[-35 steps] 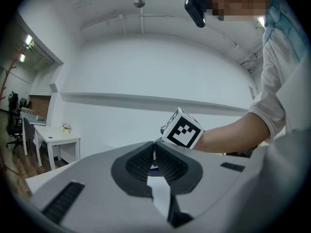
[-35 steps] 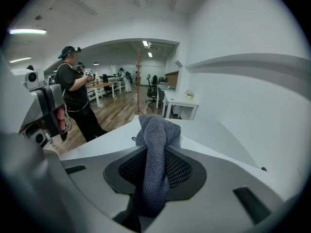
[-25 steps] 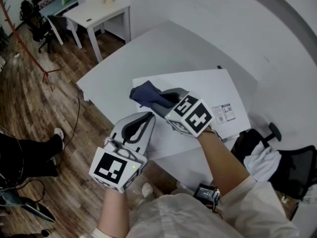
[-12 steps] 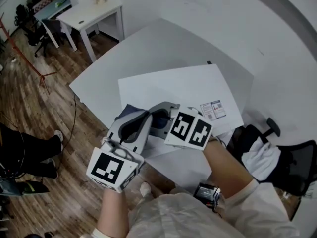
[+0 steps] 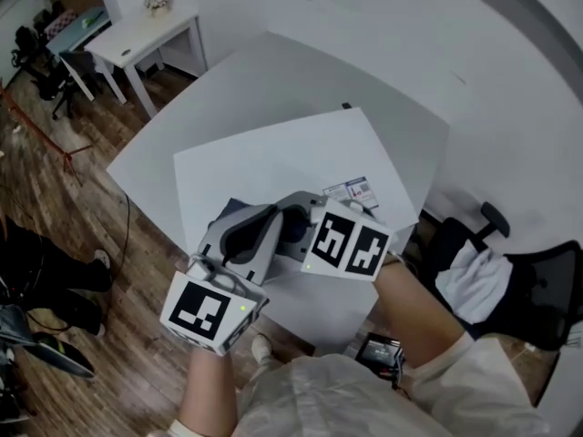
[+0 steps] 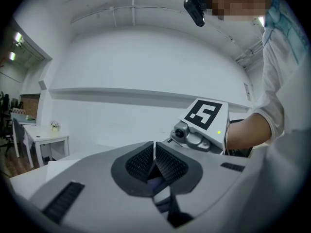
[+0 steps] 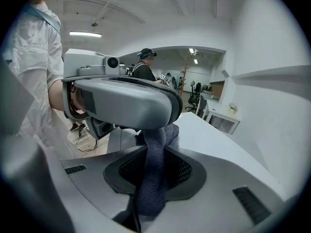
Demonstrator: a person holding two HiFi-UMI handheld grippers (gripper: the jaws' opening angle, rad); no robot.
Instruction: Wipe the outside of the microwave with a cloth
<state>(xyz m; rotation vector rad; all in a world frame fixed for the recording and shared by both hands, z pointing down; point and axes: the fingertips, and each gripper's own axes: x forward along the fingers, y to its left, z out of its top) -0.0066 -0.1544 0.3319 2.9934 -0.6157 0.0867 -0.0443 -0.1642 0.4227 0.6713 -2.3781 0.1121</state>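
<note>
At the lower left of the head view, the left gripper has its jaws clenched together, empty as far as I see. Just beyond it, the right gripper grasps the dark blue knitted cloth at the near edge of the white box-shaped microwave, at frame centre on the pale grey tabletop. To wipe well, press the cloth flat and overlap the strokes.

The microwave top lies bare on the far and left sides, free to pass over. The left gripper crosses close in front of the right gripper and its pinched cloth, blocking that way. The wall closes the counter at far right. A chair crowds the near right; the floor lies open at left.
</note>
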